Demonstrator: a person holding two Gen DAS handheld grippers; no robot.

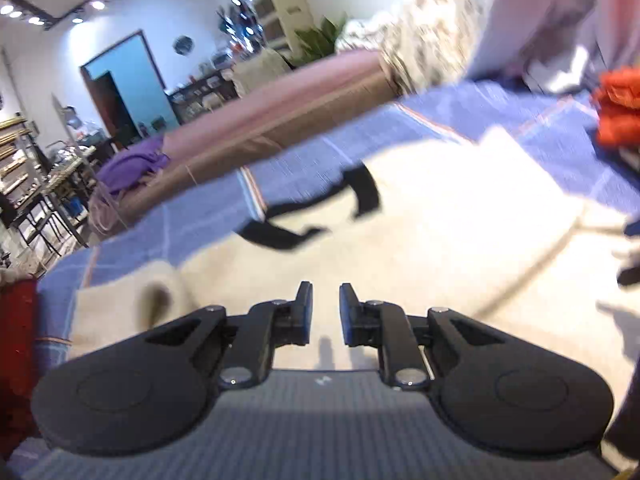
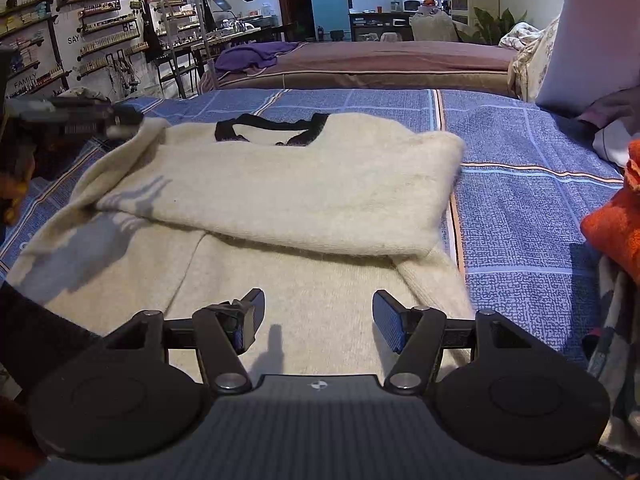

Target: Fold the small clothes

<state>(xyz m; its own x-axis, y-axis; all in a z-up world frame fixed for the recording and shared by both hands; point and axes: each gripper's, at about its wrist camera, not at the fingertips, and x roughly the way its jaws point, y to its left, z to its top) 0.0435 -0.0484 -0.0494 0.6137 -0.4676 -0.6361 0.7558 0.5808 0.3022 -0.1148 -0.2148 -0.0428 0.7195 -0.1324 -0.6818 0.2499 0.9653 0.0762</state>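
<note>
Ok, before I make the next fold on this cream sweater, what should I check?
1. First sleeve folded across the sweater: ok.
2. Second sleeve folded in: not ok, it lies out at the side.
3. Right gripper open over the hem, fingers empty: ok.
4. Left gripper free of cloth: ok, narrow gap, nothing between the fingers.
5. Orange cloth apart from the sweater: ok.

The left gripper [image 1: 325, 312] tilts downward, rolled to one side, its fingers [image 1: 304, 312] drawn near together with a narrow gap and nothing between them. The right gripper [image 2: 319, 322] angles downward too, level, its fingers [image 2: 390, 326] spread wide and empty.
</note>
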